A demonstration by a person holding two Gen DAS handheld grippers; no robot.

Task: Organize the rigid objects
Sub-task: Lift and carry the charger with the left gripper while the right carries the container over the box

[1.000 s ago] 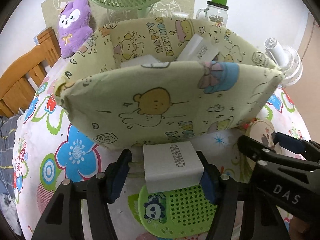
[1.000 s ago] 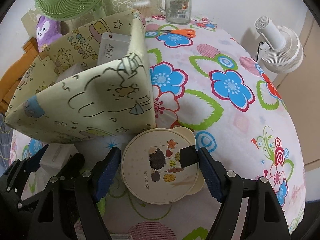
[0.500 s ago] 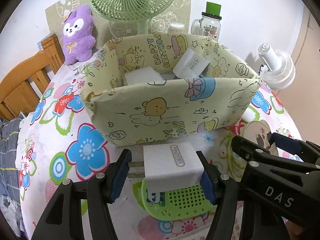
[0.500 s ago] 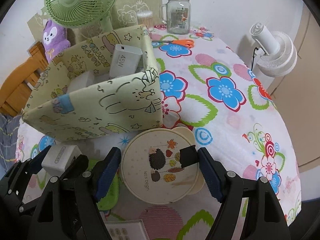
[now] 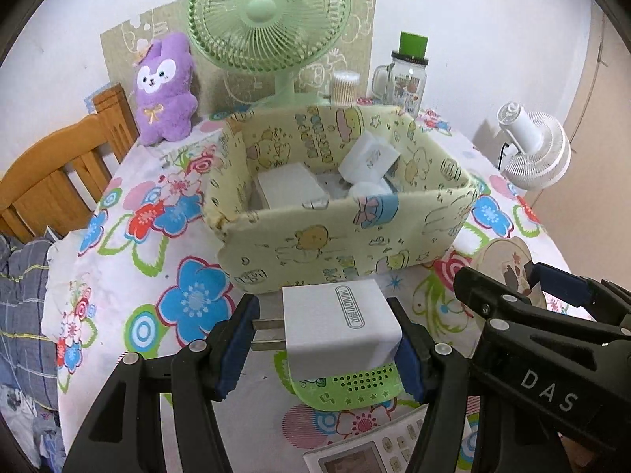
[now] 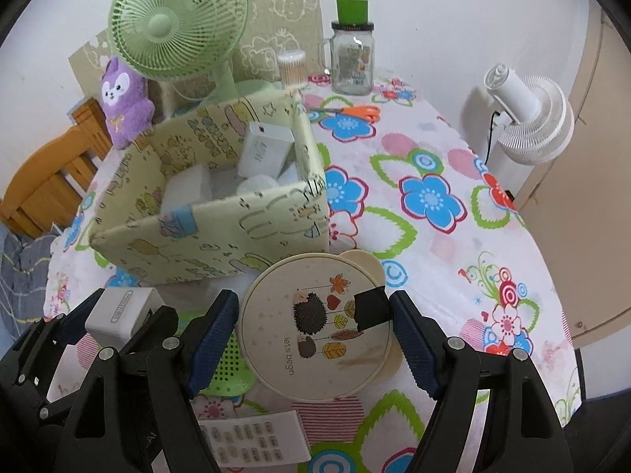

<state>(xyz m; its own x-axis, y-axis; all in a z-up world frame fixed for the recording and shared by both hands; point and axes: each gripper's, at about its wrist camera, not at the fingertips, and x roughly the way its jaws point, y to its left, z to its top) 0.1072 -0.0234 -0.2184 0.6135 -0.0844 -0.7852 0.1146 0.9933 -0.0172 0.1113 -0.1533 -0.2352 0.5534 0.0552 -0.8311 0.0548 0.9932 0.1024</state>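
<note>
My left gripper (image 5: 325, 333) is shut on a white plug charger (image 5: 341, 325), prongs to the left, held above the table in front of the yellow cartoon-print box (image 5: 335, 244). The box holds several white chargers (image 5: 290, 187). My right gripper (image 6: 313, 329) is shut on a round cream lid with a hedgehog picture (image 6: 315, 327), to the right of the left gripper and in front of the box (image 6: 221, 232). The charger also shows in the right wrist view (image 6: 122, 311).
A green perforated panda piece (image 5: 351, 388) and a white remote (image 6: 252, 439) lie on the floral tablecloth below the grippers. A green fan (image 5: 268, 15), purple plush (image 5: 165, 86), glass jar (image 6: 351, 59), orange scissors (image 6: 351, 111) and white fan (image 6: 524, 118) stand around. A wooden chair (image 5: 51, 173) is left.
Both grippers have risen and pulled back from the box with their objects still held; the box looks smaller and its inside now shows.
</note>
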